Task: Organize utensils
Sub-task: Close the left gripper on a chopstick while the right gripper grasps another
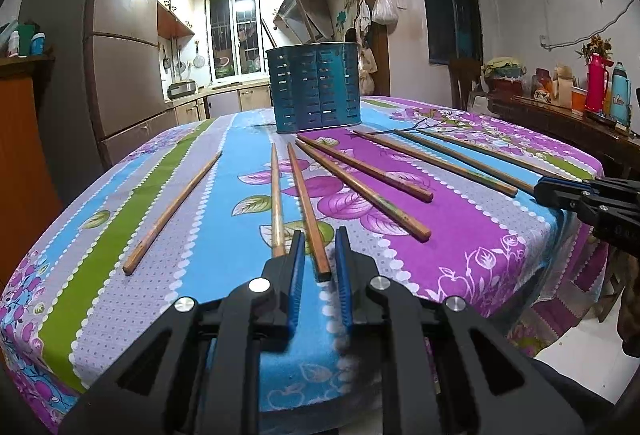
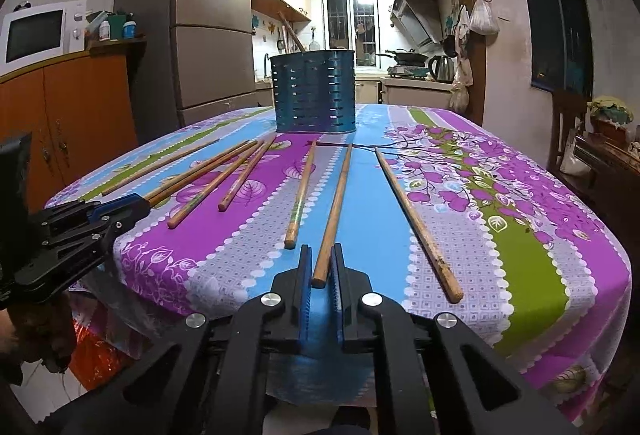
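Several wooden chopsticks lie spread on a flowered tablecloth [image 1: 208, 195] in front of a blue perforated utensil holder [image 1: 316, 87] [image 2: 314, 95], which has sticks poking out of its top. My left gripper [image 1: 320, 249] is shut on the near end of one chopstick [image 1: 304, 203]; in the right wrist view it shows at the left edge [image 2: 136, 205]. My right gripper [image 2: 321, 259] is shut on the near end of another chopstick [image 2: 338, 195], which lies flat on the cloth; the left wrist view shows this gripper at the right [image 1: 560, 191].
Loose chopsticks lie on both sides of each held one [image 1: 176, 211] [image 2: 420, 223]. The table's near edge runs just under both grippers. A dark side table with flasks [image 1: 600, 87] stands to the right, an orange cabinet with a microwave [image 2: 36, 35] to the left.
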Demonstrator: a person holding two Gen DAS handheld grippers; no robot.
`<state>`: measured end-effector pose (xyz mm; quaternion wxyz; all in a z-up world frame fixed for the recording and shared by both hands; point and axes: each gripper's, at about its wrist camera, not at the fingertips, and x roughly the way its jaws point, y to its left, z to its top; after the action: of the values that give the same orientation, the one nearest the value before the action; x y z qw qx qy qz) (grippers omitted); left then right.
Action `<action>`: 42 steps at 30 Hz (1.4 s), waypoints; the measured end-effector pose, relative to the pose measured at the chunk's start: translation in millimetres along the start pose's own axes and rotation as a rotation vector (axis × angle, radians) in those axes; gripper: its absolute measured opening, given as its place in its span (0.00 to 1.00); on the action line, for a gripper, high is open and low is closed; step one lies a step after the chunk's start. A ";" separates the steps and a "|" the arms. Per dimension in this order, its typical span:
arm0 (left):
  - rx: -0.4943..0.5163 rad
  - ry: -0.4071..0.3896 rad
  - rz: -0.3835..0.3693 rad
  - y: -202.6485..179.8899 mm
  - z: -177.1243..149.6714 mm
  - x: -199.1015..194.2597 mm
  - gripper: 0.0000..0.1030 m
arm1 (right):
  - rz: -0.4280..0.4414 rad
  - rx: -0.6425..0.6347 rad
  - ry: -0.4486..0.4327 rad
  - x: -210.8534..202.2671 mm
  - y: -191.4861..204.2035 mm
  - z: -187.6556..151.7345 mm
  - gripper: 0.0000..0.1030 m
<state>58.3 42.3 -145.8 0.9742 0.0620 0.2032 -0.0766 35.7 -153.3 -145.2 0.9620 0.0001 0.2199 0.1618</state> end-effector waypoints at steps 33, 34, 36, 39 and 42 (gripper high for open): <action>-0.032 -0.076 0.019 -3.0 -7.3 -3.3 0.07 | -0.033 0.019 -0.106 1.2 0.7 -15.0 0.09; -0.032 -0.074 0.019 -2.9 -6.9 -3.3 0.07 | -0.035 0.021 -0.105 0.9 0.4 -14.8 0.08; -0.031 -0.071 0.017 -2.0 -7.6 -3.8 0.06 | -0.037 0.024 -0.102 -0.4 -1.5 -14.1 0.08; -0.027 -0.075 0.014 -2.1 -4.8 -7.6 0.06 | -0.038 0.023 -0.102 -3.9 -2.5 -11.1 0.08; -0.024 -0.095 0.013 -2.2 5.9 -14.5 0.06 | -0.039 0.010 -0.120 -16.0 -4.0 -3.0 0.08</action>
<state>47.1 41.1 -134.7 0.9839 0.0480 0.1570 -0.0705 22.0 -162.2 -141.4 0.9765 0.0102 0.1626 0.1414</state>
